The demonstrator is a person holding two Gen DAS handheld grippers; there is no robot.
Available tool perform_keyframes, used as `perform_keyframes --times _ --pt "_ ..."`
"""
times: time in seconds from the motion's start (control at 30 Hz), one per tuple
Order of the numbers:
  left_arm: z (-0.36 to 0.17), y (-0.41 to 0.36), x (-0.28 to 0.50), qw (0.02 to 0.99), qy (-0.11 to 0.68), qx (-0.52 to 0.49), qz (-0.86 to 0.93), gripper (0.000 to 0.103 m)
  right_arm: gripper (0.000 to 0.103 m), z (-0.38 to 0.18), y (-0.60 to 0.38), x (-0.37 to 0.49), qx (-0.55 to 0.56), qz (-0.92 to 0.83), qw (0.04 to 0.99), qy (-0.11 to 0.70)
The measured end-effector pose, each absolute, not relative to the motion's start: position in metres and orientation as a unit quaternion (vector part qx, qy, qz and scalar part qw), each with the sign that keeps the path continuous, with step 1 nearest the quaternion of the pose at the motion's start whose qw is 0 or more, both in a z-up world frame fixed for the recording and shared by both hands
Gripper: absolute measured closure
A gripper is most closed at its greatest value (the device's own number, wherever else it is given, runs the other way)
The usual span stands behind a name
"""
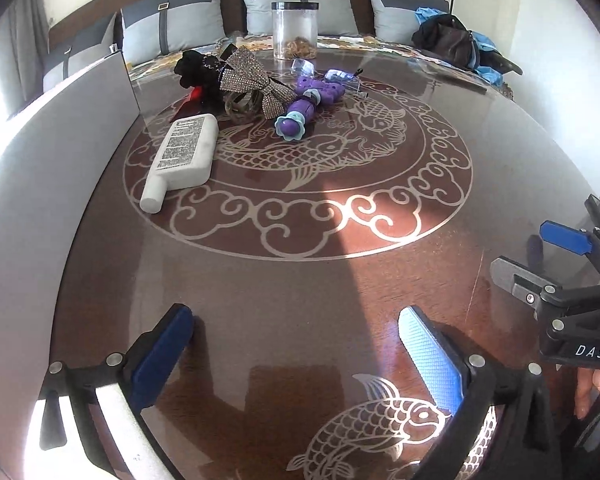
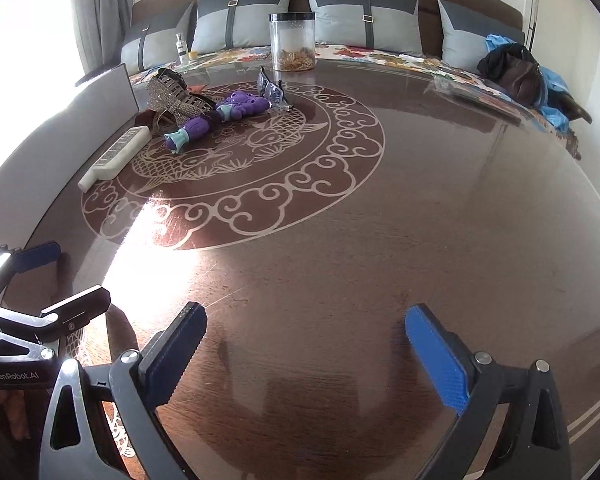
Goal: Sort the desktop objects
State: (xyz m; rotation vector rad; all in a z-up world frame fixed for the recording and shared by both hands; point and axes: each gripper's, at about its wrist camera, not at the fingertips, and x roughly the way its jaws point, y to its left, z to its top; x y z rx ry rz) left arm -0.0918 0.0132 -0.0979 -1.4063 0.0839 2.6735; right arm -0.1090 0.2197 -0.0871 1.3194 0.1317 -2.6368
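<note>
Brown glass-topped table [image 1: 300, 280] holds everything unsorted well ahead of both empty, wide-open grippers (left gripper [image 1: 296, 356], right gripper [image 2: 304, 356]): clear jar [image 1: 295, 30], white bottle [image 1: 182, 160], rhinestone bow [image 1: 250, 80], purple toy [image 1: 310, 104], glasses [image 2: 274, 92], so sorting looks unstarted.

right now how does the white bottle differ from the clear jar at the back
The white bottle lies flat on its side, label up, near the grey box; the clear jar stands upright at the far edge of the table. The bottle is opaque, so its contents are hidden; the jar is see-through, showing brownish contents at its bottom. The bottle's cap is white, the jar's lid is dark. Both rest on the table, away from both open grippers.
</note>
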Motion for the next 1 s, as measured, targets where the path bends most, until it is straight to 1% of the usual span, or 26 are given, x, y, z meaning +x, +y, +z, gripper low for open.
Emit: perform_keyframes --times 0.17,0.3,1.0 --pt "-0.0989 0.0142 -0.0921 0.059 0.028 -0.464 0.883 0.0 0.003 -0.09 0.2156 -0.1103 0.45 -0.886 0.094 0.056" --pt "-0.0988 0.0143 -0.092 0.059 0.028 -0.464 0.883 0.0 0.0 -0.0901 0.2164 -0.1109 0.452 -0.886 0.092 0.055" --pt "-0.0991 0.0144 -0.0915 0.059 0.028 -0.464 0.883 0.0 0.0 -0.0908 0.2168 -0.111 0.451 -0.886 0.092 0.055"
